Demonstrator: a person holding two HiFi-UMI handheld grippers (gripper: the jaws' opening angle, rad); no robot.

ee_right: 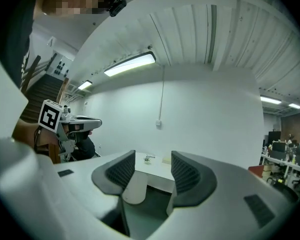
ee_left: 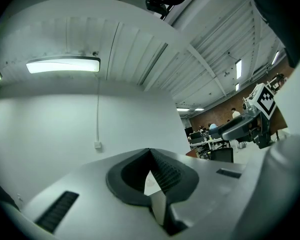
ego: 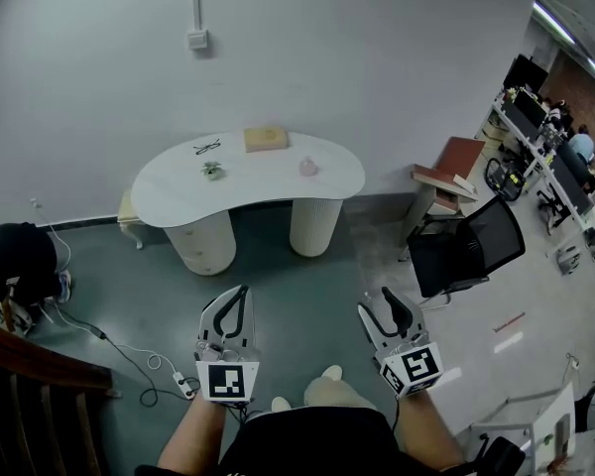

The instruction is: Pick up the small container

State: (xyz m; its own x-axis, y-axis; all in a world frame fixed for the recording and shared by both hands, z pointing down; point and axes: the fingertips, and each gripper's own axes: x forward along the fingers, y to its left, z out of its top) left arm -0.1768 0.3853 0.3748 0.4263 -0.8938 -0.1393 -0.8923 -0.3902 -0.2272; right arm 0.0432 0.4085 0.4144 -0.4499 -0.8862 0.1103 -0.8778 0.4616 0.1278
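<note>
Grippers hover low over the grey floor (ego: 302,281), well short of the white table (ego: 178,184); left gripper (ego: 240,294) has its jaws pressed together, empty; right gripper (ego: 377,302) has its jaws spread wide, nothing between them. Small pink container (ego: 308,168) sits on the table's right part, well apart from both.

Upper centre of the head view: we note a white table (ego: 248,188) against a white wall (ego: 377,67), over a dull grey-green floor (ego: 297,286). On the table we record a pale pink container (ego: 308,168), a tan box (ego: 266,139) and black glasses (ego: 207,148).

The left gripper (ego: 240,291) and right gripper (ego: 377,300) are light grey with black ribbed pads (ee_right: 186,174). Each carries a black-and-white square pattern.

At right: a black chair (ego: 471,246) and a reddish-brown panel (ego: 456,157).

Lower left: a dark brown railing (ego: 30,395).
</note>
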